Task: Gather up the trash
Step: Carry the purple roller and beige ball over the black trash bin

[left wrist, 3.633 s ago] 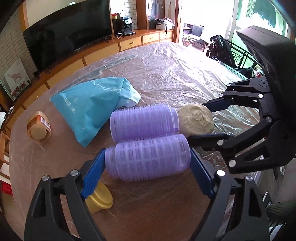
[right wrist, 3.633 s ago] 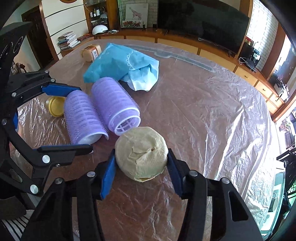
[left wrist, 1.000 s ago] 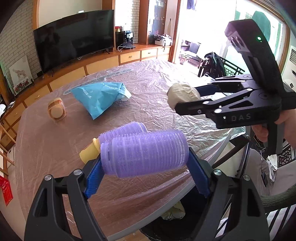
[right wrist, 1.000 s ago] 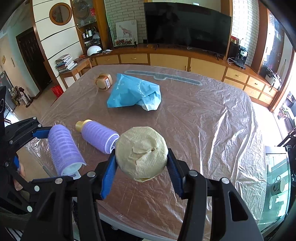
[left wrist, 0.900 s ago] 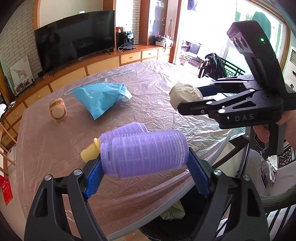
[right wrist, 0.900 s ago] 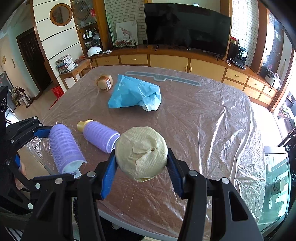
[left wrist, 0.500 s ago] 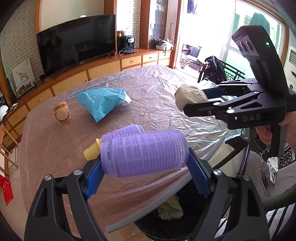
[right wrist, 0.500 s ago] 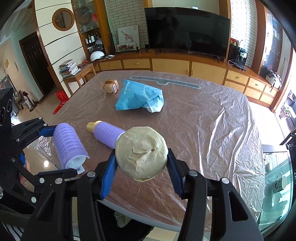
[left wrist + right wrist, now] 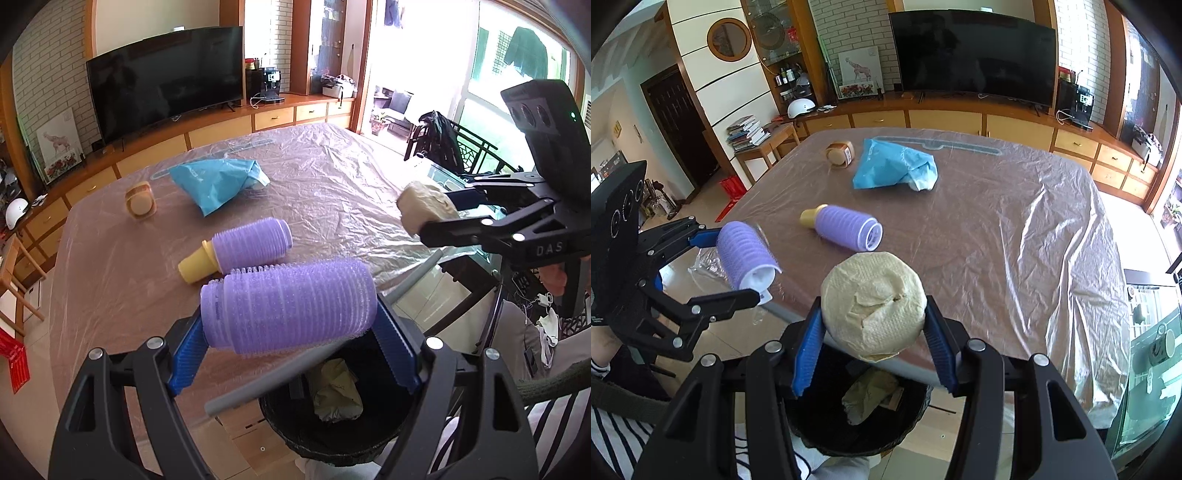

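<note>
Left gripper [image 9: 291, 354] was clamped on a purple roller [image 9: 290, 304], right gripper [image 9: 873, 345] squeezed a paper wad [image 9: 873, 306], both held just past the table [image 9: 997, 229] edge over the black bin [image 9: 857, 435]. Another roller [image 9: 847, 227] lay on the table.

right tongs [image 9: 873, 341] clamp paper wad [image 9: 873, 306] | above bin [image 9: 860, 439]
</note>
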Available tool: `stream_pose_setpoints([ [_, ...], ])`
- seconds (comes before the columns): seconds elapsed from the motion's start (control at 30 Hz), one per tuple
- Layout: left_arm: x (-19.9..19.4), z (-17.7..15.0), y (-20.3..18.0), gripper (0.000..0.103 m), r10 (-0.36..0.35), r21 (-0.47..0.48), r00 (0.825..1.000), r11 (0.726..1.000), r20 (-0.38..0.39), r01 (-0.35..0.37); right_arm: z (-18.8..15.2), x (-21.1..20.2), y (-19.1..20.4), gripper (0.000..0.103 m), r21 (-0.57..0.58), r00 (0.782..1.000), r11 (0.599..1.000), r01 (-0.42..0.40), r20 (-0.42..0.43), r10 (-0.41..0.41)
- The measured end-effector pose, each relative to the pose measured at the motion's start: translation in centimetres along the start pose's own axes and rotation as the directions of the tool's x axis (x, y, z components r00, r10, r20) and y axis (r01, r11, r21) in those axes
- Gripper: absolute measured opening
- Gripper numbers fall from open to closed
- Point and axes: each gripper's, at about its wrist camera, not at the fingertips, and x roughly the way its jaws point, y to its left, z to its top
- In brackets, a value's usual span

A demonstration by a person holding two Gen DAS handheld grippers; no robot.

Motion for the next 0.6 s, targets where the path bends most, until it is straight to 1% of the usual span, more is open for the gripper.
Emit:
stream_pose_setpoints([
  [0.33, -0.6, -1.5, -0.8, 0.083, -0.013, -0.001, 1.000, 1.000, -0.026, 0.013, -3.1, -0.5, -0.1, 0.051, 0.019, 0.998, 0.999, -0.035, -0.046, 0.036],
  [0.6, -0.4, -2.9, -1.8, 0.083, -0.029, 0.004, 0.998, 1.000, -0.061, 0.029, -5.1, 0.1, 0.4, 0.051, 0.017, 0.993, 0.999, -0.052, -0.103, 0.053],
])
